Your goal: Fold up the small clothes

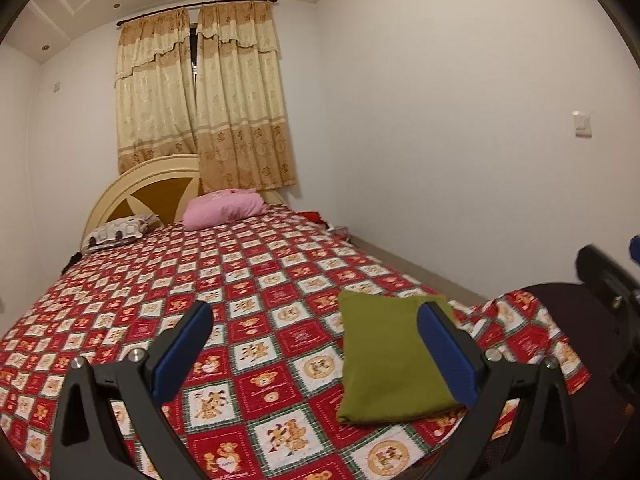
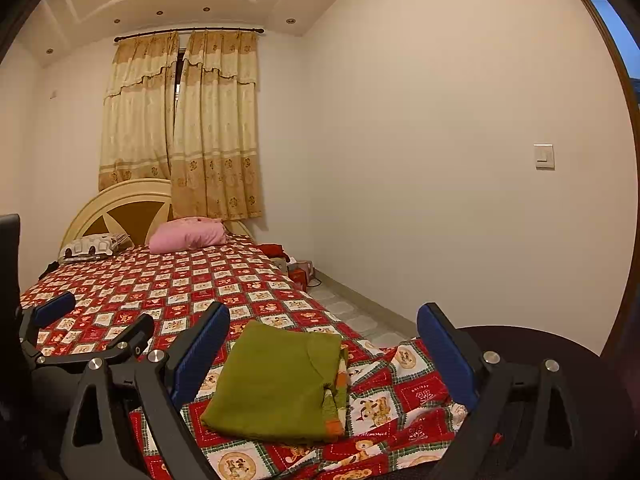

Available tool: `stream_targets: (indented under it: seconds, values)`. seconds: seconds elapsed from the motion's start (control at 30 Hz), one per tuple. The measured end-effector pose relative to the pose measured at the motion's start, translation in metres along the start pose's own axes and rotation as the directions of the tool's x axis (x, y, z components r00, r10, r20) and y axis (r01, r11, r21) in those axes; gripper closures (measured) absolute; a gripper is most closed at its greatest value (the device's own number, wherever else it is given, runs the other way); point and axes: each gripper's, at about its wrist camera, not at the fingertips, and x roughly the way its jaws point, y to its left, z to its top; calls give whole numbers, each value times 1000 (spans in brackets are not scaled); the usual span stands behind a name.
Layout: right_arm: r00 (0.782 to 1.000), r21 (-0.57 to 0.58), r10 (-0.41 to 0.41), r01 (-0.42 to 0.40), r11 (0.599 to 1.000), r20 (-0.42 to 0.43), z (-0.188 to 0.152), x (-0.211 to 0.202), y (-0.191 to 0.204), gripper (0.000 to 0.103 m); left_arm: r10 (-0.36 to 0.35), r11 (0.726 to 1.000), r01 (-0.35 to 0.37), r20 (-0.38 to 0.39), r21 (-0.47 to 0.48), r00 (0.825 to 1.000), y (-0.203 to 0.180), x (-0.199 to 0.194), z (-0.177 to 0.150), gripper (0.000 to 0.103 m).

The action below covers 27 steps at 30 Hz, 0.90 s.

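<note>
Curtained window [image 1: 200,96] behind patchwork-covered bed [image 1: 240,280]

Two matching handheld grippers. The left gripper [image 1: 316,348] has black, angular plastic arms with triangular cut-outs, round silver screws [image 1: 137,355] at the joints, and flat, rectangular blue pads [image 1: 182,354] lining the fingers. The right gripper [image 2: 324,354] has the same black frame, silver screws [image 2: 491,357], and blue pads [image 2: 446,350].

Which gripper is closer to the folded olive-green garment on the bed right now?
Right. The right gripper hangs open directly before the folded olive-green garment, which sits between its fingers. The left gripper, also open, sits off to the garment's left.
</note>
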Motion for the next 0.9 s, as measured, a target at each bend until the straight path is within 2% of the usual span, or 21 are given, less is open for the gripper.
stream_targets:
  seconds: [0.17,0.43,0.6,0.9]
  values:
    - [1000,3,-16,16,1000,-3,-2,-1,2,8,35,999,-34,-36,10,999,-1,6,-2,0]
    - [1000,17,-27,28,999,-11,-4,-1,1,8,43,999,-43,-13,2,999,1,1,0,0]
    - [999,20,-27,28,999,-25,-5,1,2,8,10,1000,-10,-30,-5,999,2,3,-1,0]
    - [996,36,-64,66,997,-58,-10,13,-7,8,3,1000,-5,-82,-28,997,17,19,-2,0]
